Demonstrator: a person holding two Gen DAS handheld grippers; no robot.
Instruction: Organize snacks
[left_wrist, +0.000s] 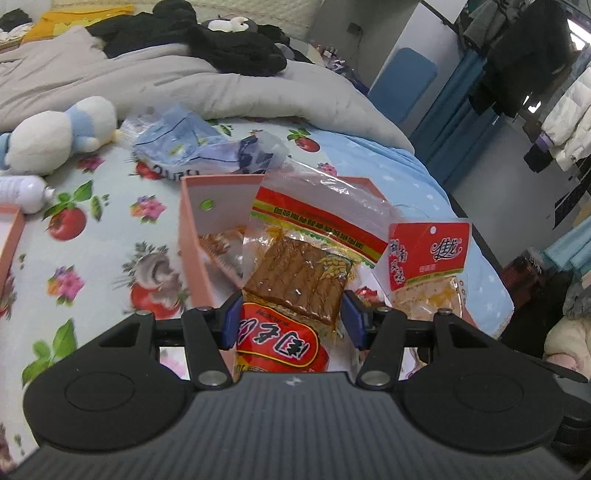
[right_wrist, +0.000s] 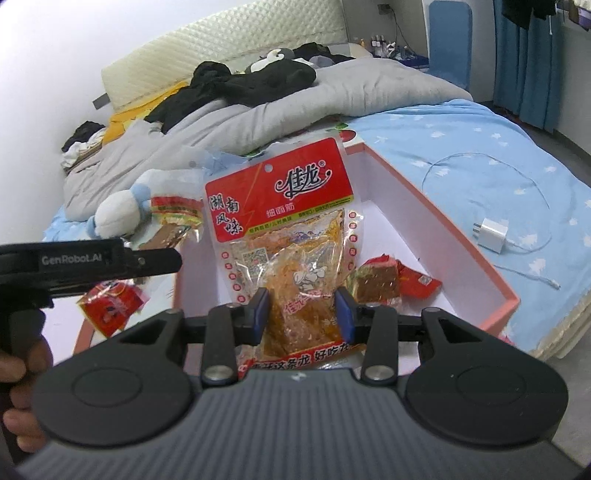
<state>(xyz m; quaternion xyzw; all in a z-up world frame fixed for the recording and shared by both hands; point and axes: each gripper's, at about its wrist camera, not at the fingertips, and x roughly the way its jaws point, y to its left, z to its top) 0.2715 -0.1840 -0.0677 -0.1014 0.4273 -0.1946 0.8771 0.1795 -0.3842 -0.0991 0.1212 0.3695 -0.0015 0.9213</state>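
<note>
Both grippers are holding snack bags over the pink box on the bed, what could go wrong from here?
1. The left gripper pinches the brown tofu snack bag only at its lower part; the tall clear top may flop and catch the pink box wall.
2. The right gripper squeezes the red-header noodle snack bag across its soft middle, so it could slip free.
3. Both bags hang close together and may snag each other.

Both views were evenly lit by soft, cool indoor light, with only faint shadows. Fisheye distortion bent the bed and walls toward the rounded dark corners (strongest at the rim). Glare glinted off the clear snack wrappers, and motion blur softened the flowered sheet.
</note>
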